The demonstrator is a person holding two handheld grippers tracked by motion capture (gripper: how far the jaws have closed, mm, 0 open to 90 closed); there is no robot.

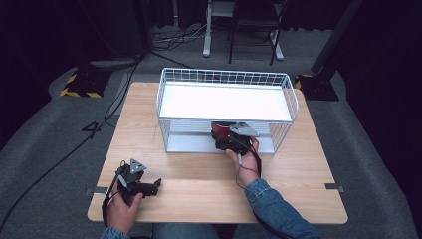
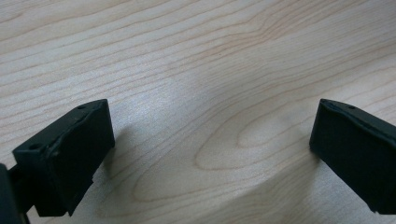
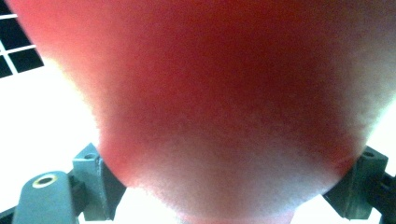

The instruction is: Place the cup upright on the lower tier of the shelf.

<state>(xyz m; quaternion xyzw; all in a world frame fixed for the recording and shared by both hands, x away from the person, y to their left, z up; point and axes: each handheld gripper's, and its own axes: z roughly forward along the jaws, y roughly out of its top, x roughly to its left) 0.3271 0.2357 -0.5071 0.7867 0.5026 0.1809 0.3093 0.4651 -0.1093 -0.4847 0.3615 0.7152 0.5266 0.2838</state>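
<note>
While the left gripper (image 2: 212, 154) rested wide open on the table (image 1: 149, 124), the right gripper (image 1: 225, 137) clamped a red, possibly soft object (image 3: 224, 102) inside the wire rack (image 1: 226, 79).

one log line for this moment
right gripper: shut on red thing, at rack's lower shelf | left gripper: open, over table
</note>
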